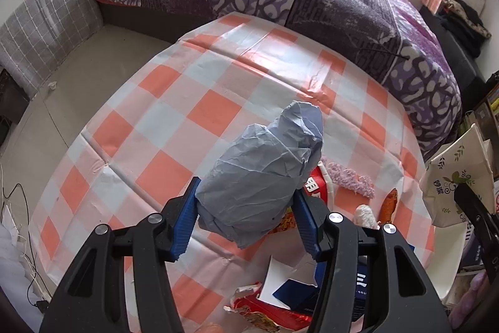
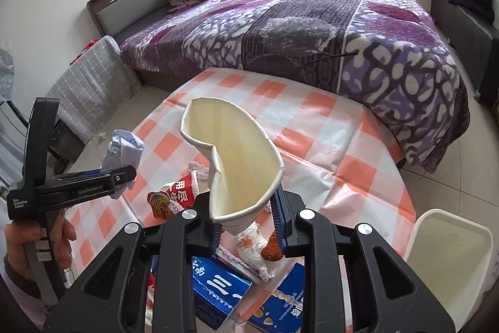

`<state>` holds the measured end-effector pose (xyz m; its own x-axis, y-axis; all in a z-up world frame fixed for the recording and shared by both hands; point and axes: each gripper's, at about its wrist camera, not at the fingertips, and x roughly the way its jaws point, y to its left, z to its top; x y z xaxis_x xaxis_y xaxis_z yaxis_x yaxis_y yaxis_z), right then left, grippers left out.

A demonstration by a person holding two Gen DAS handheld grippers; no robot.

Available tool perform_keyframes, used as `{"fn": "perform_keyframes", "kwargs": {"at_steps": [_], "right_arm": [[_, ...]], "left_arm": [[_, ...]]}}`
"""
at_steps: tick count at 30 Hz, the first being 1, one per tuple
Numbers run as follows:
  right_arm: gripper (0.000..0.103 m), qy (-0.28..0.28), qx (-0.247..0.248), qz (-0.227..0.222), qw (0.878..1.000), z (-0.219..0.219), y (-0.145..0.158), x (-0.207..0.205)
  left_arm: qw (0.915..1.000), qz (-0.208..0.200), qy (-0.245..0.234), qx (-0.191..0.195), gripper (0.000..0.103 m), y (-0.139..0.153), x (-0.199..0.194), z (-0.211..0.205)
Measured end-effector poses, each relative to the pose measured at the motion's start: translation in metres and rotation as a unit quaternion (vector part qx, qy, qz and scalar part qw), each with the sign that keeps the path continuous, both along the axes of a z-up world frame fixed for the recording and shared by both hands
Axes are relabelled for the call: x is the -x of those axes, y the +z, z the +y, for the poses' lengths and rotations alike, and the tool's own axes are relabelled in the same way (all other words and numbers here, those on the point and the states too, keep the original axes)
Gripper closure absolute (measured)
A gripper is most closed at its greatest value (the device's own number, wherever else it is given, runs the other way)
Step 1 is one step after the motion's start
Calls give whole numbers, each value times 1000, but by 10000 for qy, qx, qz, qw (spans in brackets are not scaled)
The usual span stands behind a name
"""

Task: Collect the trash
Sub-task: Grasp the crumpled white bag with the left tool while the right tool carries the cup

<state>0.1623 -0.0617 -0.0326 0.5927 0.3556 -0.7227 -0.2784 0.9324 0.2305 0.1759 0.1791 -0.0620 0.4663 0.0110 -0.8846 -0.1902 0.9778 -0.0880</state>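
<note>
My left gripper (image 1: 246,192) is shut on a crumpled ball of blue-grey paper (image 1: 265,164), which it holds above the checked table (image 1: 187,89). In the right wrist view the same left gripper (image 2: 124,177) comes in from the left with the paper (image 2: 124,149) in it, and a hand (image 2: 46,239) holds its handle. My right gripper (image 2: 246,217) is shut on a squashed paper cup (image 2: 237,158) with a cream inside, near its base. The cup (image 1: 458,173) also shows at the right edge of the left wrist view.
More trash lies at the table's near edge: a red noodle wrapper (image 2: 174,198), a blue box (image 2: 218,292), a white wrapper (image 2: 255,248) and an orange scrap (image 1: 389,205). A white bin (image 2: 449,258) stands at the table's right. A purple bed (image 2: 312,30) is behind.
</note>
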Motion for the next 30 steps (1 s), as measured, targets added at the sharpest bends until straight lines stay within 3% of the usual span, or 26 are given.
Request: {"fn": "perform_keyframes", "kwargs": {"at_steps": [14,17,30], "right_arm": [[77,-955,33,-341,9948,-54,11,27],[77,-1110,53,-342,9932,-66,11,32],[77,-1713,59,-125,9851,-130,4,51]], "left_arm": [[9958,-895,152,-147,47,10,30,-64],[9935,-1099,297,10,47,10,36,-75],[9912,-1313,81,132,47,16,49,-124]]}}
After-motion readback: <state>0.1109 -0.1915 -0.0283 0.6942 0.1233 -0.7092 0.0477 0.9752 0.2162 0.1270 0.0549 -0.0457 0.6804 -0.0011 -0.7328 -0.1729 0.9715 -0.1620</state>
